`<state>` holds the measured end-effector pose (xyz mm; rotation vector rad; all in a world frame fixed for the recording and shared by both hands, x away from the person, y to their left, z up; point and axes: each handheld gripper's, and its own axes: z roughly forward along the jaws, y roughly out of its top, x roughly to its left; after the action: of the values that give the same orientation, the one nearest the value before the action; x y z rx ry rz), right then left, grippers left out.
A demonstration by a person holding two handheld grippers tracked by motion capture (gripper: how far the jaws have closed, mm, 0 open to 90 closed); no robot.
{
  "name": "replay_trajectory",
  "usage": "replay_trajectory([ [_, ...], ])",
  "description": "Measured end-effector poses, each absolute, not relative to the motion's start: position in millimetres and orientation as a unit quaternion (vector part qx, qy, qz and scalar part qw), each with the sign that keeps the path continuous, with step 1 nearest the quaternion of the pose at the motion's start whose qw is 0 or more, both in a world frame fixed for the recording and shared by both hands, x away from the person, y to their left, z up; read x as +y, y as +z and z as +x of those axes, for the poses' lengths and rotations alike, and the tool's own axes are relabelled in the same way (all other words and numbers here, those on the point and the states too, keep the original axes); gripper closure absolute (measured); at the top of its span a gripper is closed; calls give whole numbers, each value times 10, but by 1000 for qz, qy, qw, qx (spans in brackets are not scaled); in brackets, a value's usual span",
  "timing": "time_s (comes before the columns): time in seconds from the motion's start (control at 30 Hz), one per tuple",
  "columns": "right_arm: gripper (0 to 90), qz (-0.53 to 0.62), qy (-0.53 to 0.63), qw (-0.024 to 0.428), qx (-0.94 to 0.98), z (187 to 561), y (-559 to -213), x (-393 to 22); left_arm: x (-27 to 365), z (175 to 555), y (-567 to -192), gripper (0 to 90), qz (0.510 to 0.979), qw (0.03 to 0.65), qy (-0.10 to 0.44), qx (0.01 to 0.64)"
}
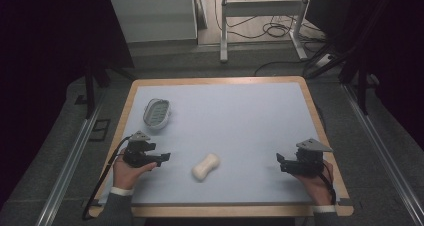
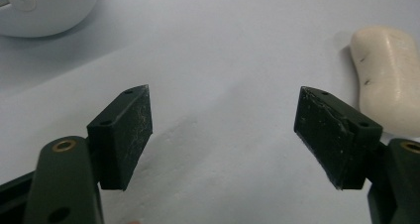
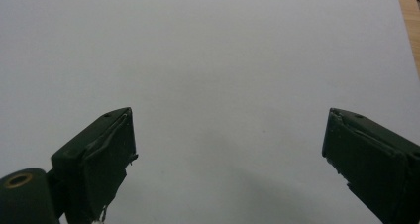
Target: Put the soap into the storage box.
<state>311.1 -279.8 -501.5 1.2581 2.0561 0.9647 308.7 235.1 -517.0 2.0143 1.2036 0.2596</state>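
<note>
Two tongs held apart over a pale blue table, a soap bar lying between them.

The left tongs (image 1: 162, 158) sit at the near left of the table (image 1: 250, 121), jaws spread wide with nothing between them, pointing toward the cream soap bar (image 1: 205, 167) that lies just beside them on the mat; from the left gripper view the soap bar (image 2: 389, 75) shows past the right-hand jaw, apart from it. The right tongs (image 1: 281, 163) rest at the near right, well apart from the soap, jaws likewise released and empty above bare mat. A white oval soap dish (image 1: 156, 113) stands farther back on the left, empty.
</note>
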Motion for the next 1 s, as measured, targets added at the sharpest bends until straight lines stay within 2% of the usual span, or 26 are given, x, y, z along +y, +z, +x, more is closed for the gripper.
replay_trajectory([
  [0.23,75,456,354,279,767,3082,-5000,-2771,2350,3064,-5142,232,789,381,102,472],
  [0.53,82,466,354,272,764,3086,-5006,-2820,2317,3048,-5115,236,789,375,113,474],
  [0.67,82,468,359,268,762,3081,-5001,-2834,2290,3010,-5040,236,789,357,134,481],
  [1.0,82,461,360,265,766,3056,-5004,-2839,2261,2975,-4876,237,789,363,140,476],
])
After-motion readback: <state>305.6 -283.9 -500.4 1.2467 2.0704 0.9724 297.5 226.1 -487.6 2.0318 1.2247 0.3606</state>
